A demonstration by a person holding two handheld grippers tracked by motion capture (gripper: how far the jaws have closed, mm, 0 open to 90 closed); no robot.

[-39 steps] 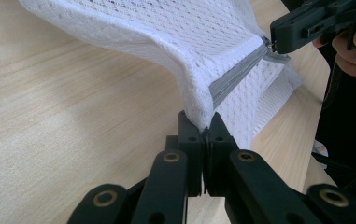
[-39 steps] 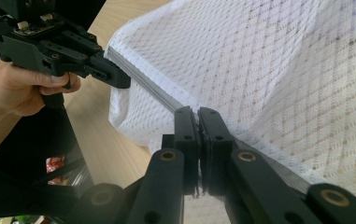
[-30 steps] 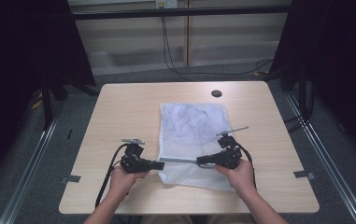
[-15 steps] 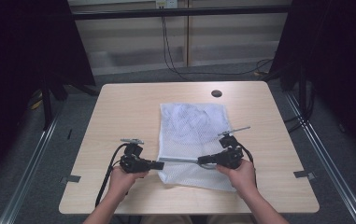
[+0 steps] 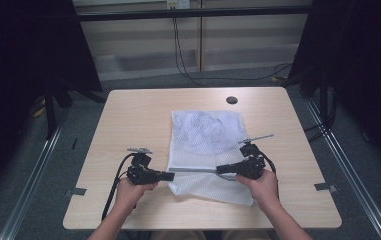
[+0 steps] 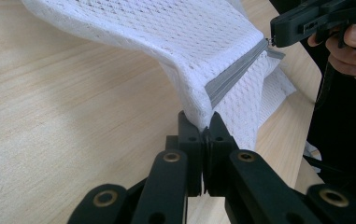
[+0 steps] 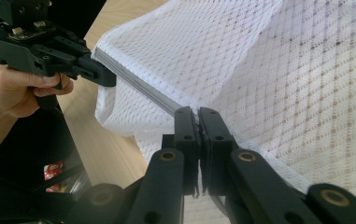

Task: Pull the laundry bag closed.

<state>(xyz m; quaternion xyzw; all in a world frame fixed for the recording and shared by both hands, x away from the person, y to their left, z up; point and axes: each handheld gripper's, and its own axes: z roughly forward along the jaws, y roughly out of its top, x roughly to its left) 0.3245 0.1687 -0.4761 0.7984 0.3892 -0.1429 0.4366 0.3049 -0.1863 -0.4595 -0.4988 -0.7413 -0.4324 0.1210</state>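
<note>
Inside, nothing discernible, white mesh bag (image 5: 205, 145) zipped

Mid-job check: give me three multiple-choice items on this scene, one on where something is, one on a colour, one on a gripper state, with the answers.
1. Where does the mesh bag lie on the table?
A. Far left corner
B. Middle to near right, its near part between the two hands
C. Hanging off the far edge

2. What colour is the zipper band on the bag?
A. Grey
B. Red
C. Black

3. How does the left hand-held gripper stand?
A. Wide open above the bag
B. Shut on bare table
C. Shut on the bag's corner at the zipper's end

Answers:
1. B, since the high view shows the bag in the middle, reaching toward the near edge between the hands.
2. A, since the left gripper view shows a grey strip on white mesh.
3. C, since its jaws pinch the fabric there; the right hand-held gripper pinches the zipper line too.
</note>
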